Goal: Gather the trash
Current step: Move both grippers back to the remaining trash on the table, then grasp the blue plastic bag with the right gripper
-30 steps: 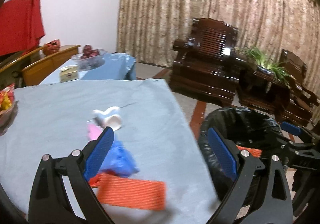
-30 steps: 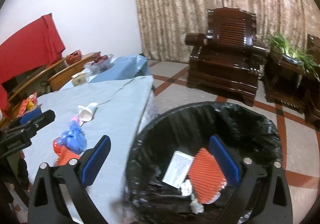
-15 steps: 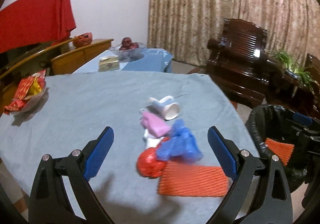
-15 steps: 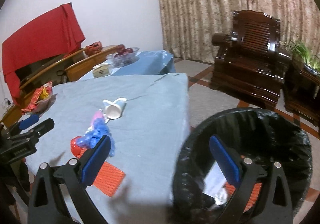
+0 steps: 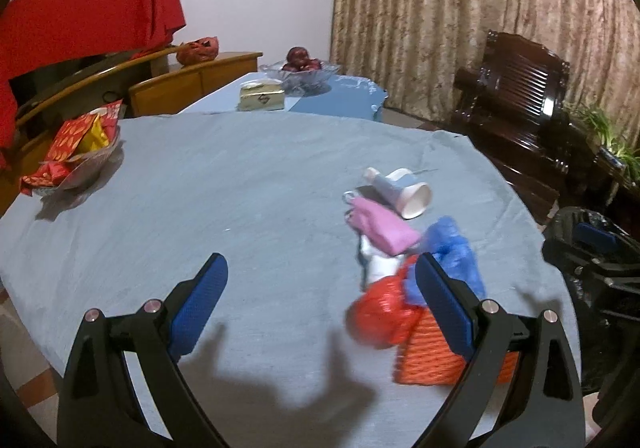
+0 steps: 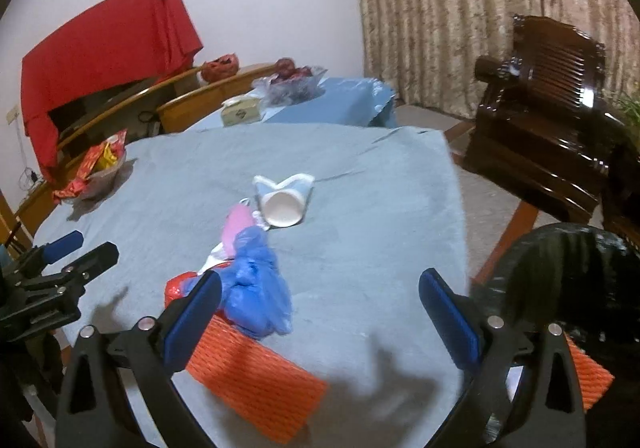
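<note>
The trash pile (image 6: pixel 248 276) is lying on the table (image 6: pixel 360 216) toward the edge nearest the black-lined bin (image 6: pixel 568 288): an orange mesh sleeve (image 6: pixel 256 376) at the near side of the pile, a blue plastic wad (image 6: pixel 256 300) resting partly on it, a red crumpled bag (image 5: pixel 380 316) just beside that, a pink wrapper (image 5: pixel 380 226) and a white paper cup (image 6: pixel 282 204) on its side farther in. One orange mesh piece (image 6: pixel 588 372) is already showing inside the bin, so collection appears begun, with the whole pile remaining. The right gripper (image 6: pixel 320 316) is hovering over the pile's near edge, jaws spread wide and gripping nothing. The left gripper (image 5: pixel 320 300) is hanging wide apart and empty too, just left of the pile. Beyond the pile, a snack bowl (image 5: pixel 76 164) is sitting well apart at the table's far left
</note>
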{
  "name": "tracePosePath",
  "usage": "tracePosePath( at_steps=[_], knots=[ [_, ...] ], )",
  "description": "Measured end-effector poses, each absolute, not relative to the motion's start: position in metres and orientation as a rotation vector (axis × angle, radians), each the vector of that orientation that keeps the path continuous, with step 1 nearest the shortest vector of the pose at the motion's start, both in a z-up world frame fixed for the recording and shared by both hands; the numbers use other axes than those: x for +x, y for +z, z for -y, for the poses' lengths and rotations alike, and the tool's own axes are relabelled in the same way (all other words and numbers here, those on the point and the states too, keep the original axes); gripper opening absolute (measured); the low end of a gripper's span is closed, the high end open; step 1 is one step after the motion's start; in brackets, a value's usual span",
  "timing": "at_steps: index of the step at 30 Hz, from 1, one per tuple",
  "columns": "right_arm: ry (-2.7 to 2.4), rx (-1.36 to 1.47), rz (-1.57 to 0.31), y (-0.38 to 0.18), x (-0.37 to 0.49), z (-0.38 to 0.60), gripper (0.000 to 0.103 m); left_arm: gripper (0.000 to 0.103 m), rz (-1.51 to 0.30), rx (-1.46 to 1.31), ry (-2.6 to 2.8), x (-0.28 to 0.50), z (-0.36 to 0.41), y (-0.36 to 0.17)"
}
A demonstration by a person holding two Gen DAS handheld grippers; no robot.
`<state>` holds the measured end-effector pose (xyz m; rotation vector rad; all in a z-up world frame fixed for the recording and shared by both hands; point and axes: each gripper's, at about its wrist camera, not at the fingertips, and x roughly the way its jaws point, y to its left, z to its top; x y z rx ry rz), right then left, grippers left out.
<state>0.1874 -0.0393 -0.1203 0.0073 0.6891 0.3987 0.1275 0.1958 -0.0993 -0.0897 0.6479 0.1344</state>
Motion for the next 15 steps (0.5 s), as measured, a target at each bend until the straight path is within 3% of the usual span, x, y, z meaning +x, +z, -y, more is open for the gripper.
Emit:
tracePosePath(
  at_steps=[15],
  knots=[
    [0.464, -0.037, -0.785, -0.161, 0.220, -0.017, 0.097, 0.092, -0.677, -0.108, 0.176, 0.142, -0.227, -0.116]
  ],
)
